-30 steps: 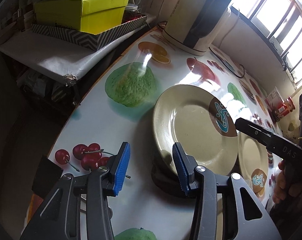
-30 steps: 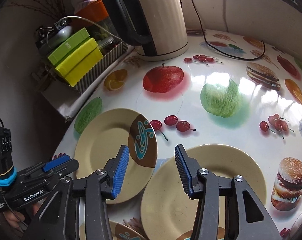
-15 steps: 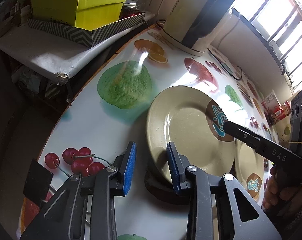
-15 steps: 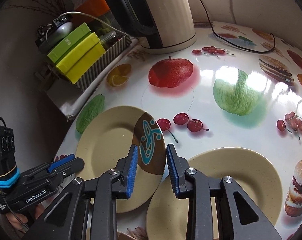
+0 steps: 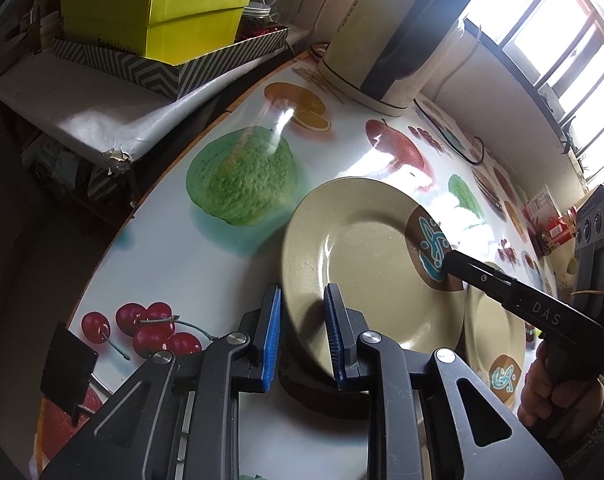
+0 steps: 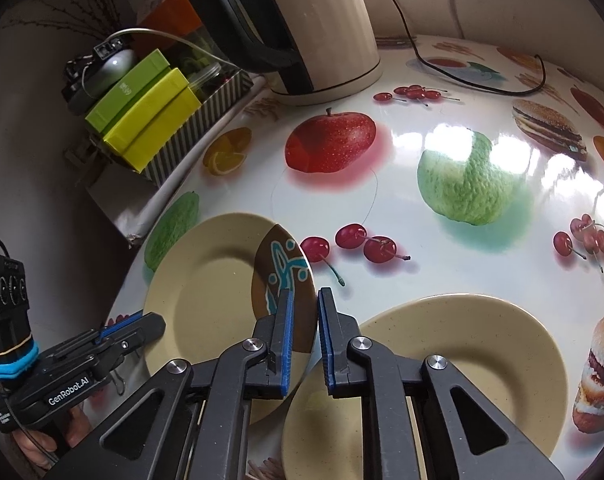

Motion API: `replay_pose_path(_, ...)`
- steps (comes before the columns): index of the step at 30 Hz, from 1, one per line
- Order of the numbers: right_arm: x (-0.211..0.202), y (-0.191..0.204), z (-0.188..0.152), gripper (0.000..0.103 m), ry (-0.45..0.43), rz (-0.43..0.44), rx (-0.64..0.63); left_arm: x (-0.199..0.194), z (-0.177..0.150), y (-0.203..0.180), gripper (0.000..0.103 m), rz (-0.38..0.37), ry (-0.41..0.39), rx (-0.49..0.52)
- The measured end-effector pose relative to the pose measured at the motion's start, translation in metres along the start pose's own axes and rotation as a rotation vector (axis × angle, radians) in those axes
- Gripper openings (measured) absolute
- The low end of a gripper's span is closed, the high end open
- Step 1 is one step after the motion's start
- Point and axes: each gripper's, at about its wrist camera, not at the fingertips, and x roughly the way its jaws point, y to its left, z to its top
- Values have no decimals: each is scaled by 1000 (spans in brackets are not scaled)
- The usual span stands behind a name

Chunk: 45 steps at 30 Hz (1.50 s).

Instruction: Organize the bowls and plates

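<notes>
Both grippers are pinching one beige round plate with a brown patterned patch (image 5: 366,256) on the fruit-print table (image 6: 442,92): left gripper (image 5: 302,340) is narrowed on its near rim, right gripper (image 6: 304,336) on the patch edge. Grasp step looks underway. Next: lifting level, stacking onto the second beige plate (image 6: 462,356) just beside it.

Round table (image 6: 442,184) with glossy fruit-and-burger print. Beige plate (image 6: 206,292) between the right jaws at its rim; second beige plate (image 6: 462,364) just right of them; cream kettle (image 6: 314,32) far beyond.
</notes>
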Motion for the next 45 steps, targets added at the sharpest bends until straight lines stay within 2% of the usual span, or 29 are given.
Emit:
replay_pose_path(15,-3,4,-4,13,-8,27,21,-18,-2,0,22,15,-30,-2)
replay_pose_path(28,-38,15,-19,13,-53,52,22,-49,-18,-8,22,-10,-59,19)
replay_pose_path(45,-91,7,-85,13,-93,47,73,-74,-69,-32,22,-39,-42,90)
